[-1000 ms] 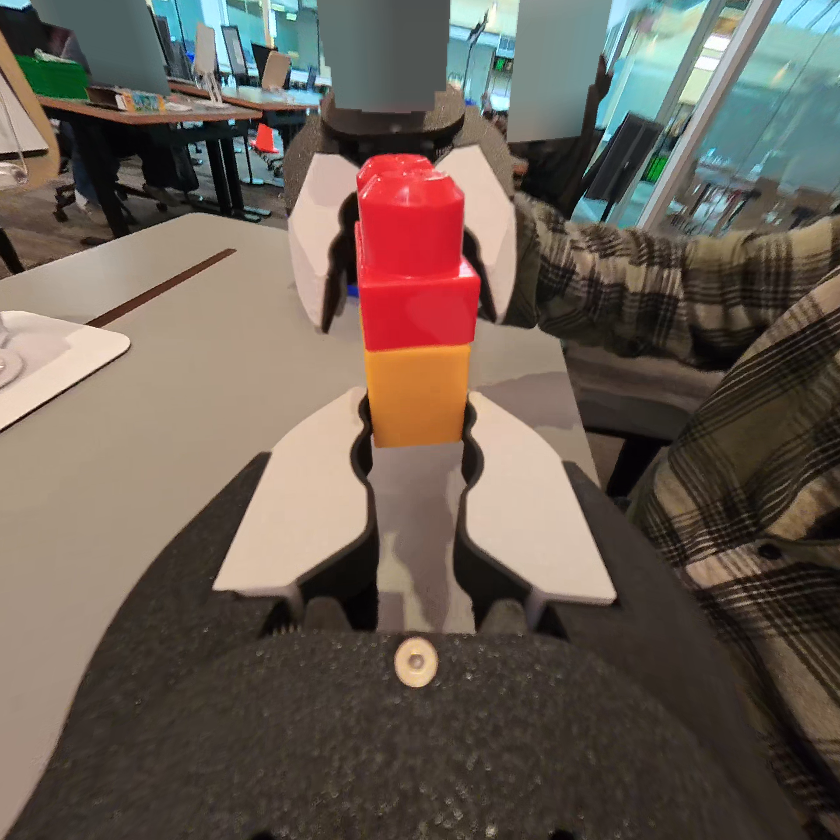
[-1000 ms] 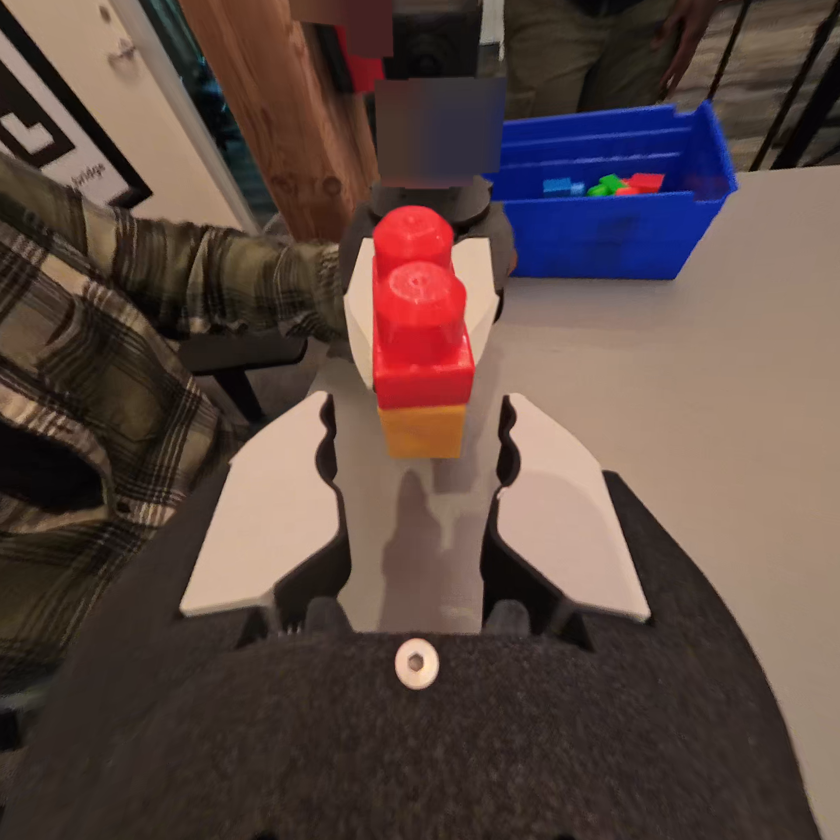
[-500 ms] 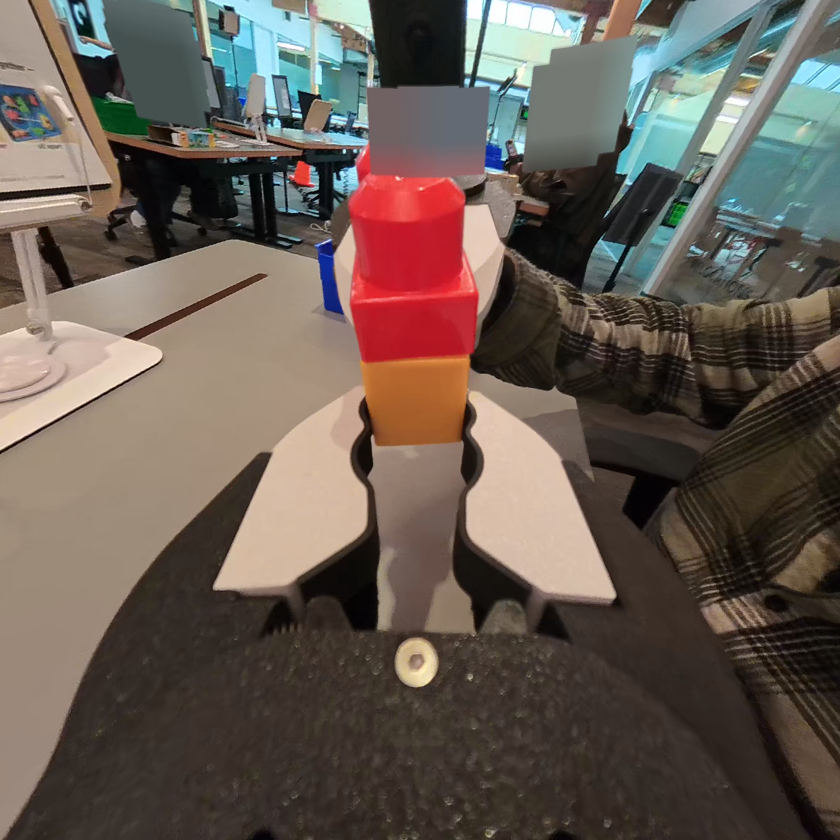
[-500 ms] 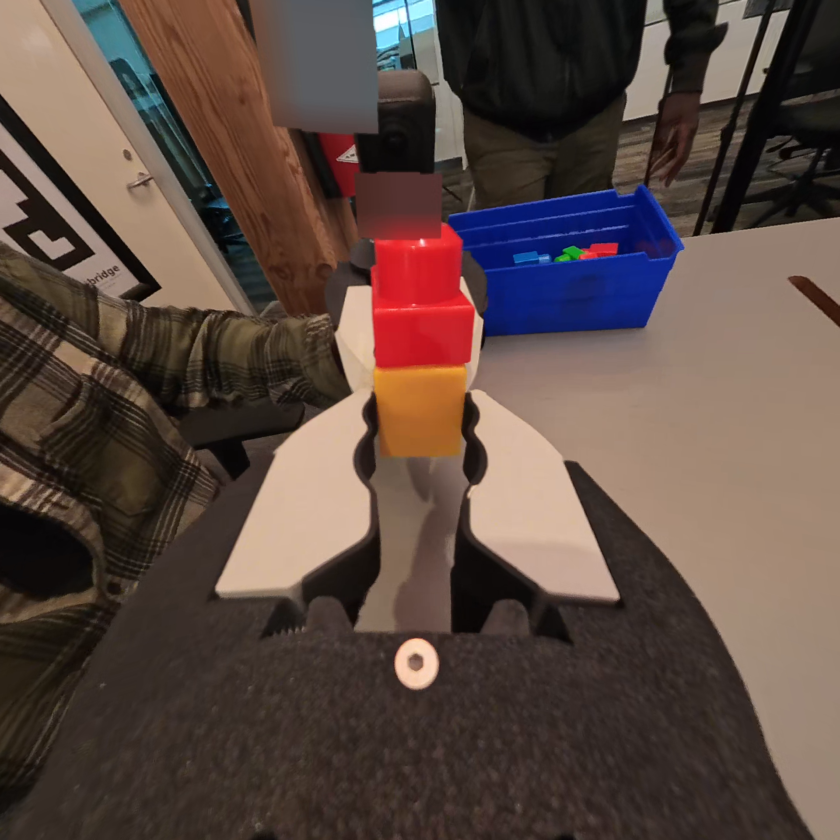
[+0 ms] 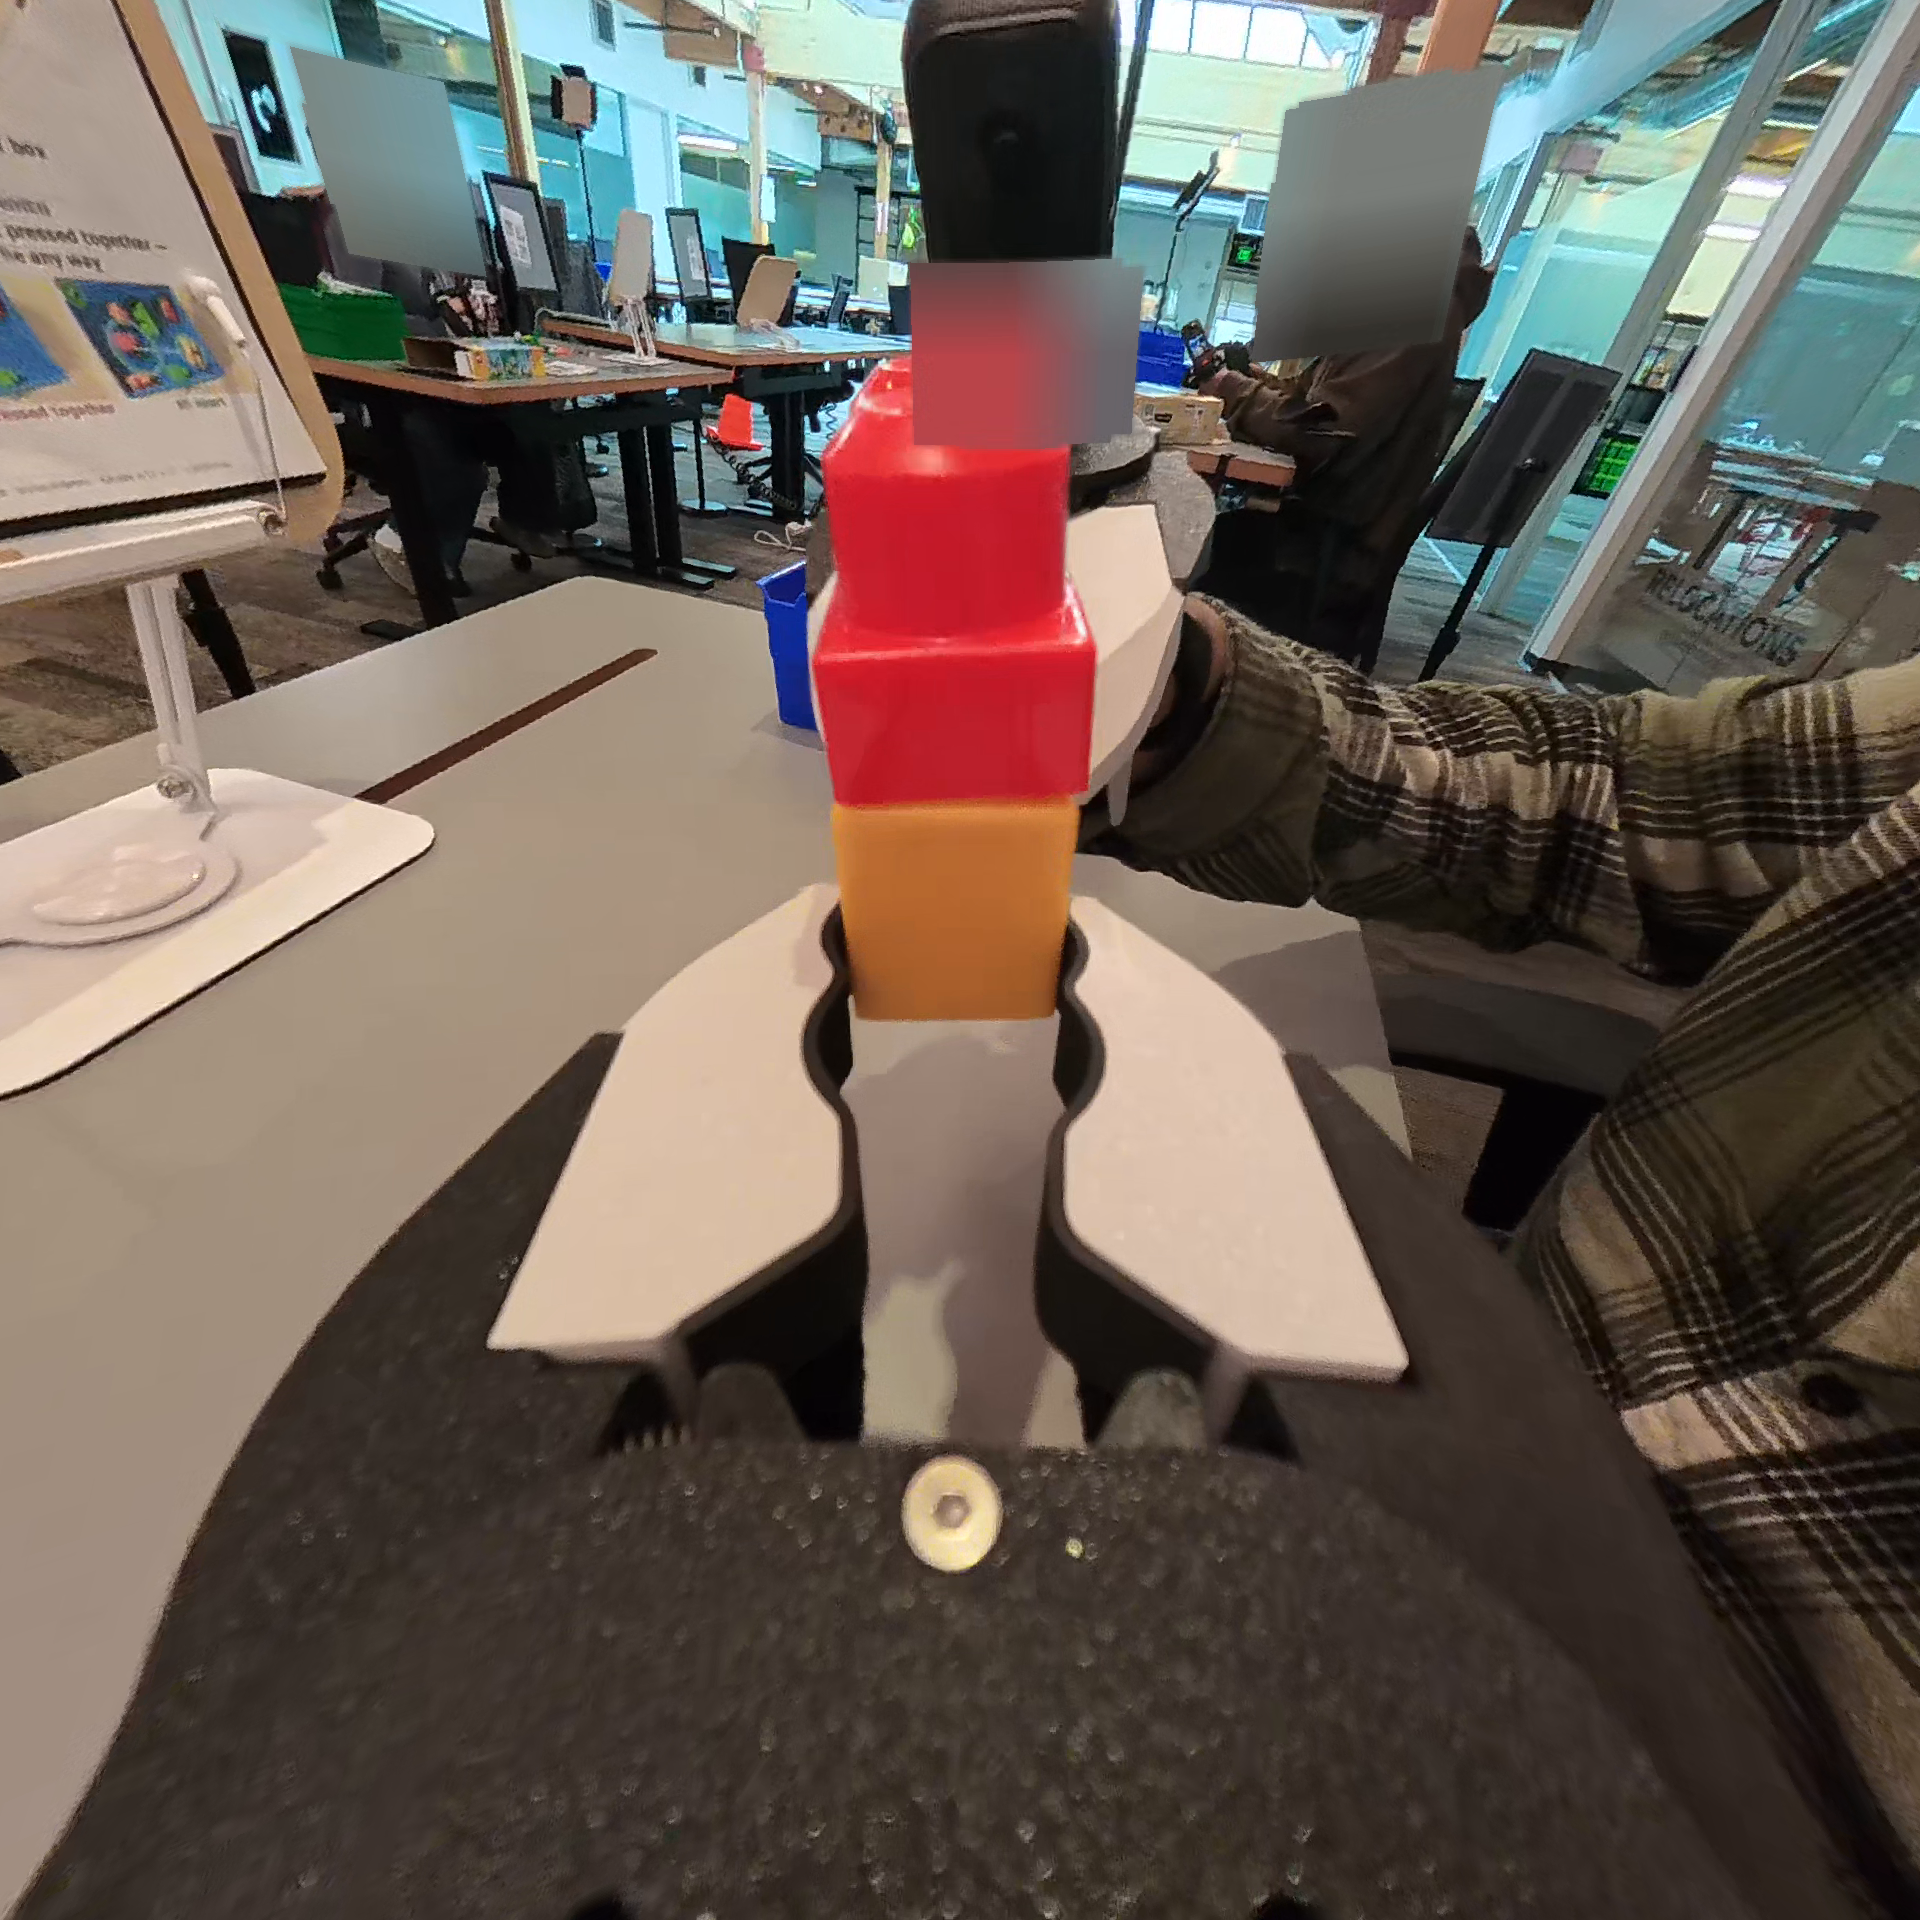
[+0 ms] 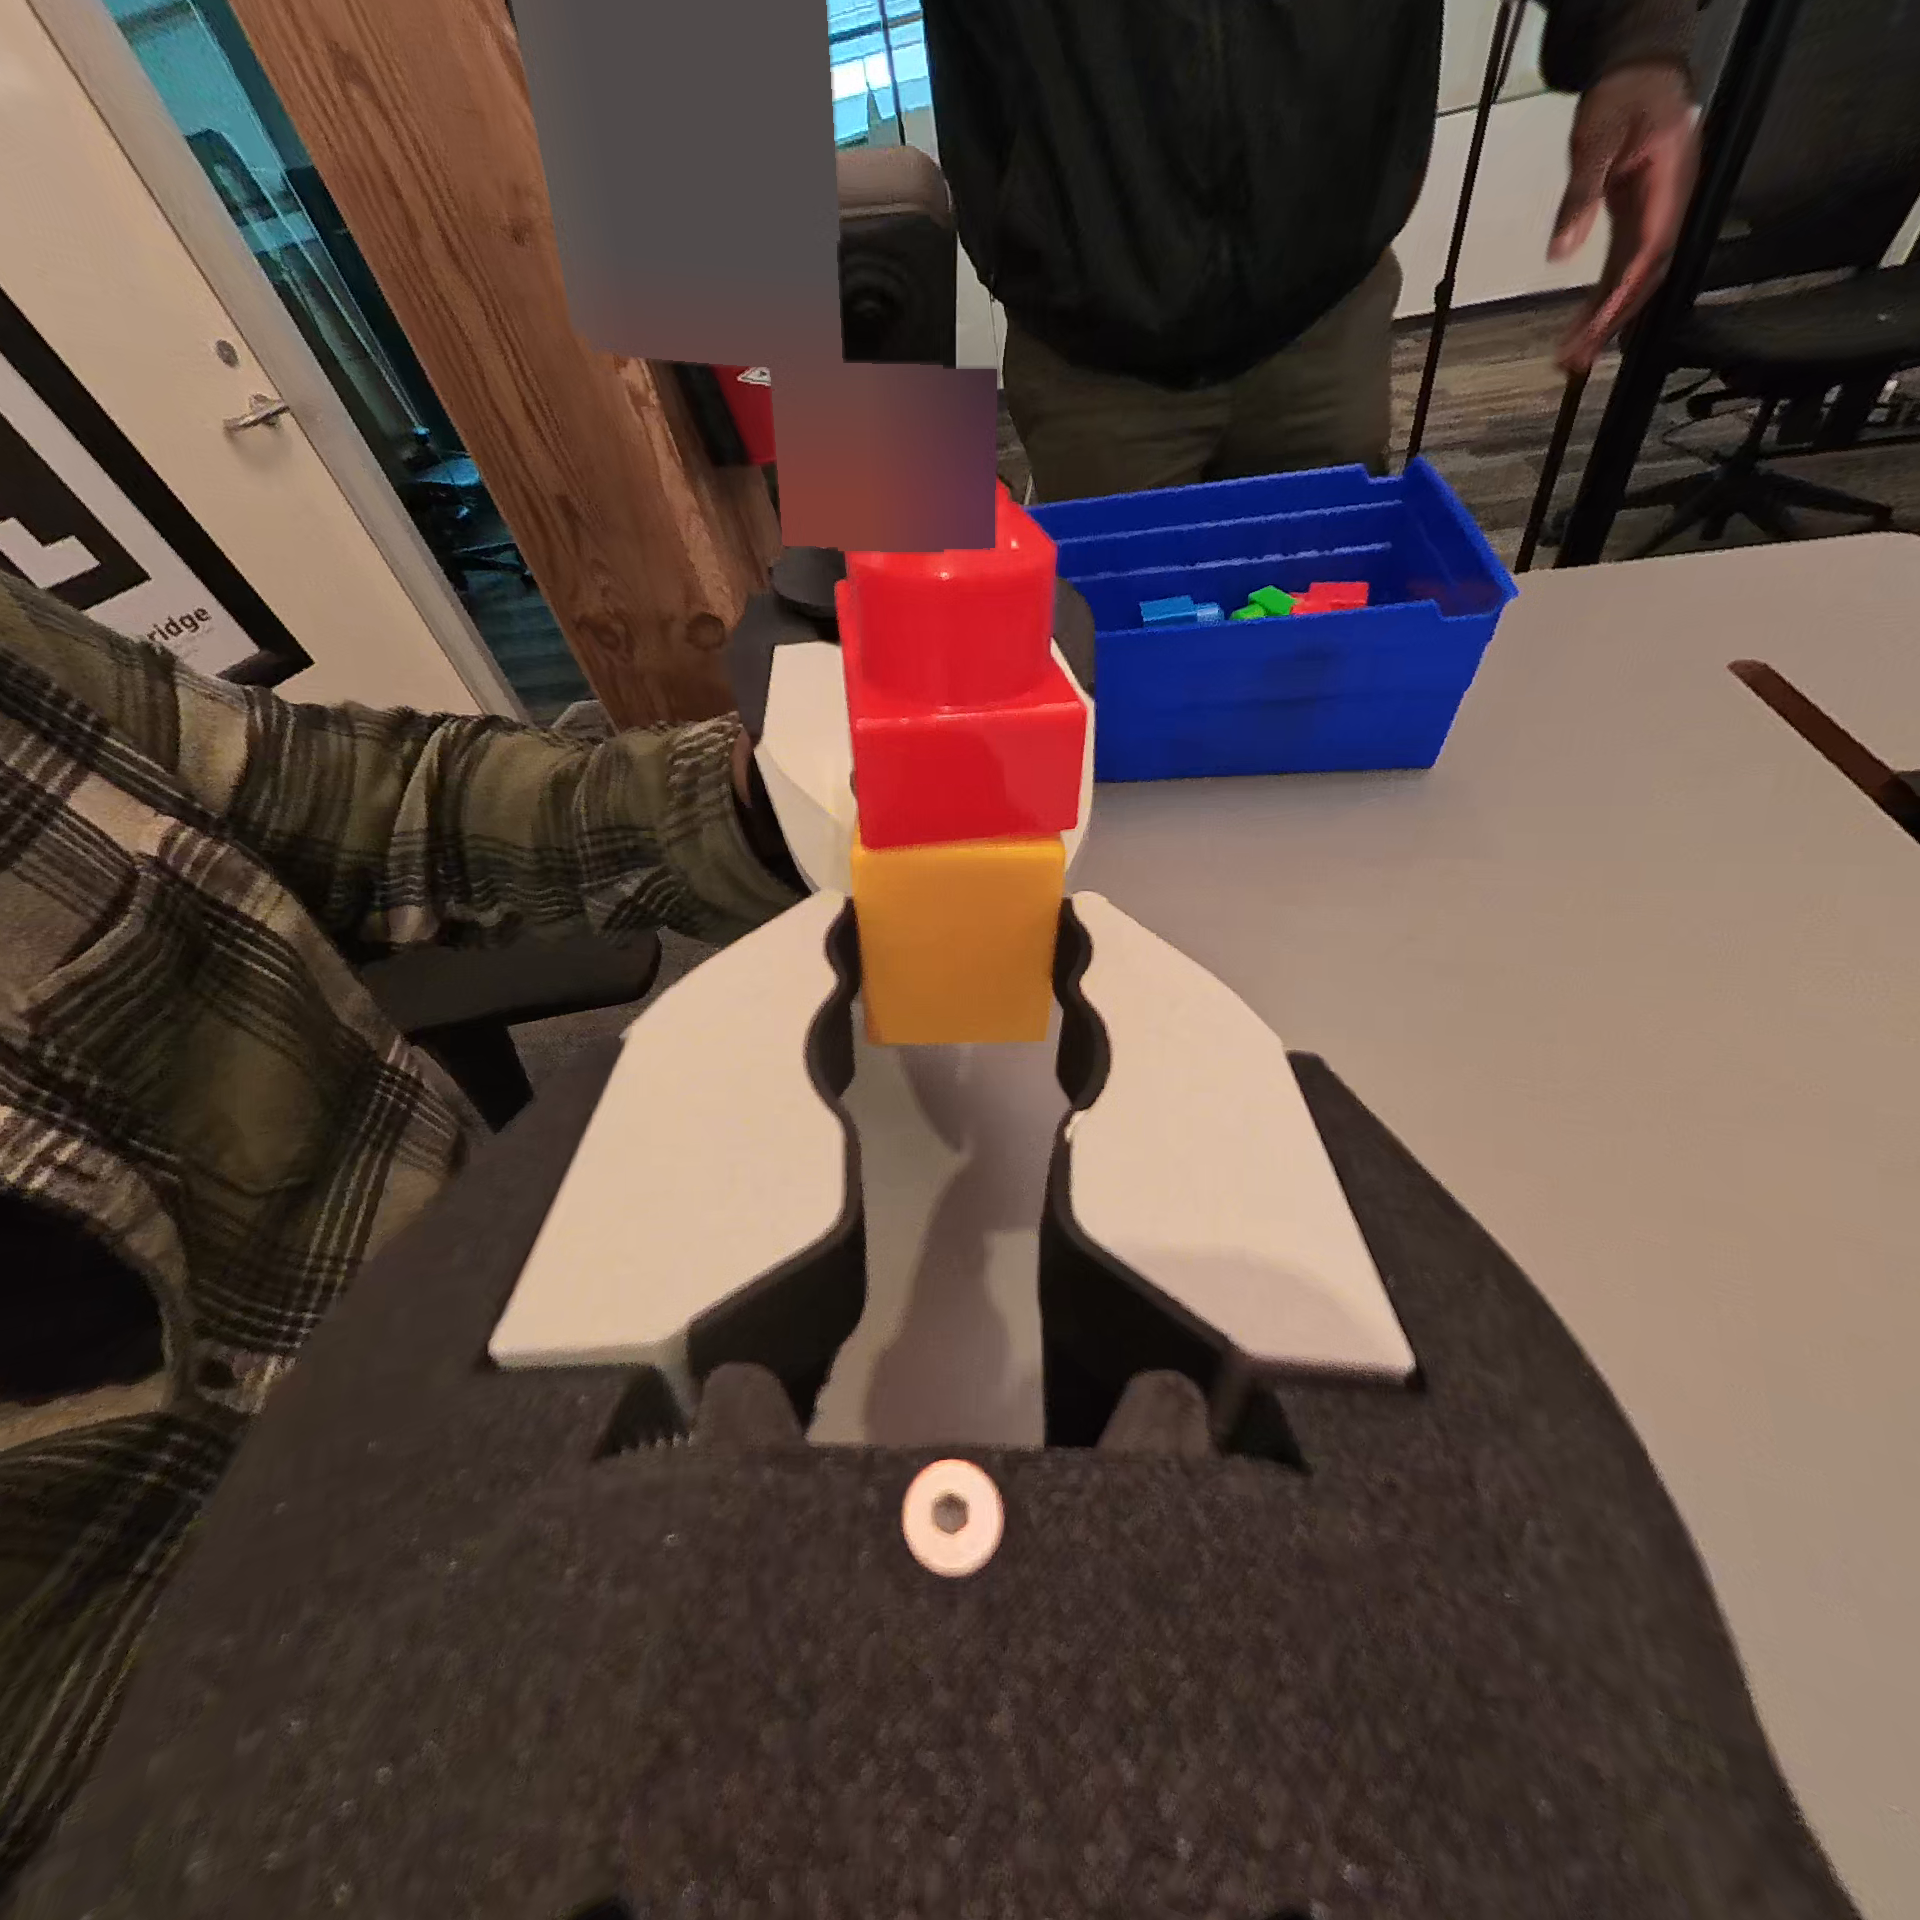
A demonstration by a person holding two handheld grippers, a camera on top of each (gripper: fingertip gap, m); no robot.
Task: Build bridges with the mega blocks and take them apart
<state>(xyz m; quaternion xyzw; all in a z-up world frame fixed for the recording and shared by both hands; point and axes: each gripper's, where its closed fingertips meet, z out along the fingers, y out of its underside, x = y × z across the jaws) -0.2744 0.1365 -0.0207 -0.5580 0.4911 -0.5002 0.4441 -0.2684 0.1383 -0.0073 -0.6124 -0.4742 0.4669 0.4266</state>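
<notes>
We've got both tools pinching the orange block [image 5: 951, 914] from opposite sides, left tool [image 5: 951, 935] and right tool [image 6: 954, 951], probably bracing it so the red block [image 5: 951, 717] on top pulls off.

Orange block [image 5: 951, 914] in left hand-held gripper [image 5: 951, 961]

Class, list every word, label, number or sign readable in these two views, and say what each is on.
I won't copy out wording; this is where it stands:
Instruction sheet, far left of the left wrist view: printed lines, partly blurred.
Glass wall, same view: frosted lettering.
Black-and-white poster, right wrist view: a cut-off word.
Red block, orange block: none.
</notes>
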